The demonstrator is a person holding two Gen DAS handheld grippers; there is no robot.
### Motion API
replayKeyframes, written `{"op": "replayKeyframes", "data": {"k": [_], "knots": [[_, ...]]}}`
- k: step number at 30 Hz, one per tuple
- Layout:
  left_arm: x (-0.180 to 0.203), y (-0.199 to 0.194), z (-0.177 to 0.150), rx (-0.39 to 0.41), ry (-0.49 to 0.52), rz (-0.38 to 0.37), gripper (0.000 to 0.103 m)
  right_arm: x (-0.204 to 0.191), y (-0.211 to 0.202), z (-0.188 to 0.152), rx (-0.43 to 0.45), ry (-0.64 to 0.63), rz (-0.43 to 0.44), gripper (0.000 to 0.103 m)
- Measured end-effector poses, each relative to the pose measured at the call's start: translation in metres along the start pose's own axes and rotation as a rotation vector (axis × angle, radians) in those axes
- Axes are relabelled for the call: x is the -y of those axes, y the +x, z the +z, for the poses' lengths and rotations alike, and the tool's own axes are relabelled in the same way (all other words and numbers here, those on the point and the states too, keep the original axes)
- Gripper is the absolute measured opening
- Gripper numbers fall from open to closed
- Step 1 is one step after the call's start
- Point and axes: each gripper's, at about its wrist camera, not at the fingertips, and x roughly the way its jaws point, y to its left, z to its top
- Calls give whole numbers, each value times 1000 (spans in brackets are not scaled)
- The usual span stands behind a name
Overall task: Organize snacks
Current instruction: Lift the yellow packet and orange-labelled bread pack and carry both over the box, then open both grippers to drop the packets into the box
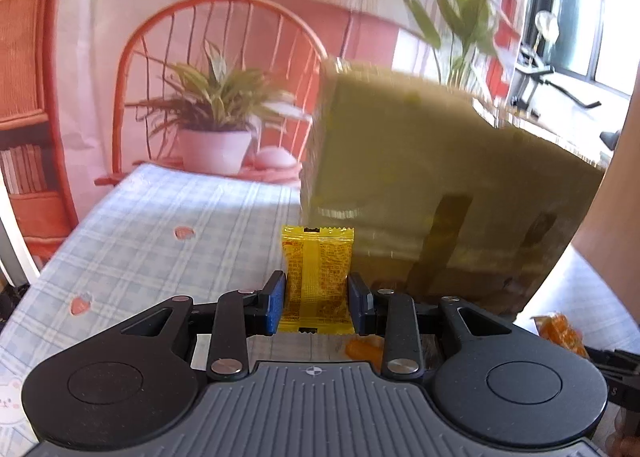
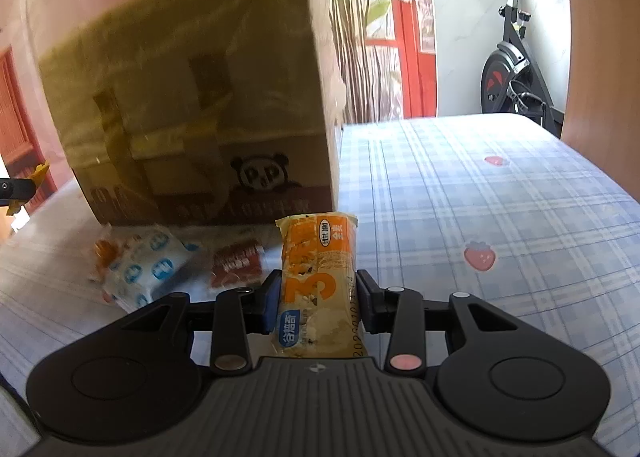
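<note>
Fingers [image 2: 272, 297] — cardboard box [image 2: 192, 97] ahead

Both wrist views face the cardboard box [image 1: 420, 177] closely from opposite sides.

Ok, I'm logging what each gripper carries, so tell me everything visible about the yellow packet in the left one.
The yellow packet is a small sealed pouch of glossy, see-through yellow film with orange print, serrated crimped ends and a centre seam. It points straight out from the left gripper, whose blue pads press its two long edges. It hangs above the checked tablecloth, in front of the cardboard box.
</note>
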Motion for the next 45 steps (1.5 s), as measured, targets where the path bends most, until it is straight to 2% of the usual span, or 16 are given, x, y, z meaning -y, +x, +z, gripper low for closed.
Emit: {"op": "replayKeyframes", "data": {"k": [5,15,22,27,31,37,39,45], "knots": [[-2,-15,17,31,-29,-19,35,-1,-22,21,73,-9,6,40],[15,-53,61,158,2,-86,35,-10,-76,89,294,-16,61,40],[35,-63,97,230,55,-149,35,-18,-91,138,363,-37,106,40],[50,-46,128,228,85,-198,35,-31,-71,181,345,-82,126,40],[61,-10,153,175,99,-241,35,-46,-35,213,293,-101,146,40],[66,47,174,76,80,-244,35,-61,30,244,175,-44,139,40],[68,63,178,51,94,-221,35,-68,49,251,136,-36,123,40],[67,93,186,29,107,-172,36,-78,81,259,55,-23,89,40]]}}
